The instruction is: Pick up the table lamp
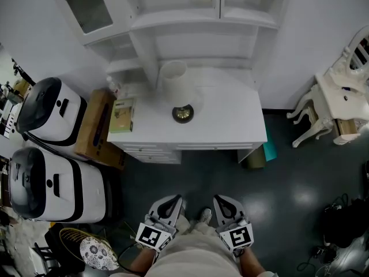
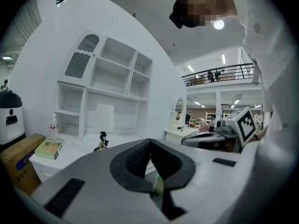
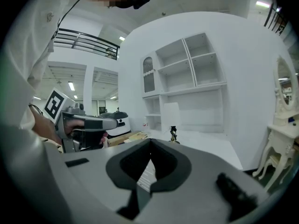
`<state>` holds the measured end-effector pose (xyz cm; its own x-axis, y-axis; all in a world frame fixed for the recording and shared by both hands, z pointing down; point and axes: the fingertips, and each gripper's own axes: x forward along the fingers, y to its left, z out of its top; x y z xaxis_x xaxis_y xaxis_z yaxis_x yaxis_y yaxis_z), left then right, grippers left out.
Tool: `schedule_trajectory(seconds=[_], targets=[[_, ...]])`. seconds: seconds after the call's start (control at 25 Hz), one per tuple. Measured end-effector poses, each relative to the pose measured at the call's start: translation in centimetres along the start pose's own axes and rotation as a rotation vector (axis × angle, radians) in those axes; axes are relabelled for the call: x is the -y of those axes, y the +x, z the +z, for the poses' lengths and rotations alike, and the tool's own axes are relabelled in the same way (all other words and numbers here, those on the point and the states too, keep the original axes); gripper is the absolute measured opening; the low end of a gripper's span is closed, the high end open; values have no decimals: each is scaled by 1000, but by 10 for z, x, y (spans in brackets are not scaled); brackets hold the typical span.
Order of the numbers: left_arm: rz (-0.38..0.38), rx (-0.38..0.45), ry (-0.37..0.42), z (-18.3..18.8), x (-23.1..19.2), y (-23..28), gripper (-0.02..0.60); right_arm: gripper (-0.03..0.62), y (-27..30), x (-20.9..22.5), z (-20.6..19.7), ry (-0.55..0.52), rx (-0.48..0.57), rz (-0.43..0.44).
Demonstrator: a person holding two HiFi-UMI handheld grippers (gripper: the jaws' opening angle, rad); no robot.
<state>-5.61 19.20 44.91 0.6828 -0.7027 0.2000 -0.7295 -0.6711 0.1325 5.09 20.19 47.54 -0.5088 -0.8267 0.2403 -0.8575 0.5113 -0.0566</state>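
White all over up here: a white desk point(image 1: 230, 117) with a shelf hutch point(image 1: 202, 22) fills the top middle of the head view, and the table lamp point(image 1: 174, 81) stands on its top, a little left of centre, upright, pale shade above a dark round base with a brass-coloured centre. Nothing is touching that lamp. Just left of it a greenish book point(image 1: 122, 115) lies flat near the desk's left edge, and a small bottle point(image 1: 110, 86) stands behind the book. Off the desk's left side leans a brown cardboard box point(image 1: 95, 126), and further left sit two white-and-black appliances point(image 1: 49, 111), one above the other in the frame. At the right edge, an ornate white dressing table point(image 1: 337, 100) on the dark floor point(image 1: 300, 189). Down at the bottom centre, the left gripper point(image 1: 172, 202) and the right gripper point(image 1: 222, 202) are side by side, close to the person's body, well apart from the desk and both aimed up-frame toward it. The left gripper view shows its dark pads meeting at the tips, nothing pinched between them, the lamp small in the distance, left of centre. The right gripper view is the same: pads together, nothing in the grip, the lamp far off above the jaws.
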Motion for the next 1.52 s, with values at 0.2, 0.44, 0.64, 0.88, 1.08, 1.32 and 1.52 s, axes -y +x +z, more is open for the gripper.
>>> schedule_trajectory(seconds=[0.2, 0.44, 0.64, 0.88, 1.08, 1.32, 1.52], targets=[[8, -15, -7, -2, -4, 13, 8, 12, 7, 13, -3, 16, -11, 1], [5, -1, -13, 2, -32, 38, 8, 12, 29, 27, -2, 15, -8, -15], [-21, 15, -7, 16, -60, 67, 8, 12, 59, 46, 15, 5, 6, -56], [-29, 20, 6, 33, -114, 99, 8, 12, 111, 59, 39, -22, 4, -72], [-32, 5, 16, 40, -163, 119, 8, 12, 159, 61, 56, -24, -8, -83], [-57, -6, 0, 38, -222, 139, 8, 12, 213, 58, 60, -22, -52, -110], [-107, -15, 12, 32, -257, 161, 8, 12, 245, 59, 60, -22, -82, -133]])
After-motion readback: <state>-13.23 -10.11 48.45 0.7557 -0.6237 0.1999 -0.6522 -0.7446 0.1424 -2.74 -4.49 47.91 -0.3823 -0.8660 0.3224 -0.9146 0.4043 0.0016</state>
